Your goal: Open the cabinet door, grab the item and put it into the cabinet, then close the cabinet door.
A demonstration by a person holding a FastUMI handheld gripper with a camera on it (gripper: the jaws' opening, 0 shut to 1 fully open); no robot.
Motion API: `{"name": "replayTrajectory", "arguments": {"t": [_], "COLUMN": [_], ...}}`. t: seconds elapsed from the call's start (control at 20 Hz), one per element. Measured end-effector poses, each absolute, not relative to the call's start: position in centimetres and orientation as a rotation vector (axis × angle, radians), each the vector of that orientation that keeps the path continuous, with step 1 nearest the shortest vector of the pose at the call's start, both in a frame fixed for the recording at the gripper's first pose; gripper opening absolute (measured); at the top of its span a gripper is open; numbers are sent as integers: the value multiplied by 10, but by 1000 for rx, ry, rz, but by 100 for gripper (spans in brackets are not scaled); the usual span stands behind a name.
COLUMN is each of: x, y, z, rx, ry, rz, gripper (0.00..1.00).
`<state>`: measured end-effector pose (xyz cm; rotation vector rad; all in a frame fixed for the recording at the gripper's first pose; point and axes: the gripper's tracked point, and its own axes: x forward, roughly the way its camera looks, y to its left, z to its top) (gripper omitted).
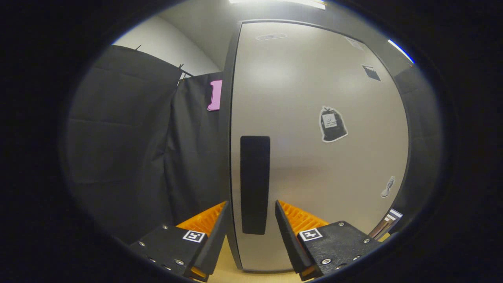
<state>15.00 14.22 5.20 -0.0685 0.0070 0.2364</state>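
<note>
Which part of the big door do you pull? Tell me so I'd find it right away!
Look at the tall pale cabinet door standing beside the black cloth wall. Near its left edge, low down, is the handle, lying between the open tongs, whose fingers stand either side without pressing it. It is a long, upright black bar, far bigger and plainer than the small stickers on the door.

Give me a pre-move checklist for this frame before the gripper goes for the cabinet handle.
1. Cabinet door shut: ok, it looks closed, edge seated in the frame.
2. Gripper open: ok, fingers spread apart.
3. Handle lined up between the fingers: ok, its lower part sits in the gap.
4. Fingers touching the handle: not ok yet, gaps show on both sides.
5. Door's free edge beside the left finger: ok, it runs just left of the handle.
6. Item to store located: cannot tell.
</note>
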Motion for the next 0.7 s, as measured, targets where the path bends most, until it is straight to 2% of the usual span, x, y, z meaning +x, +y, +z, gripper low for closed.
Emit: {"name": "replayTrajectory", "arguments": {"t": [0.05,0.1,0.15,0.2,0.5,0.7], "x": [151,152,155,151,151,146], "y": [142,136,135,134,135,134], "z": [48,48,49,50,49,49], "rx": [-62,-41,-3,14,-30,-32], "ry": [20,24,27,28,17,31], "rz": [228,206,207,211,224,244], "gripper": [68,57,51,36,27,26]}}
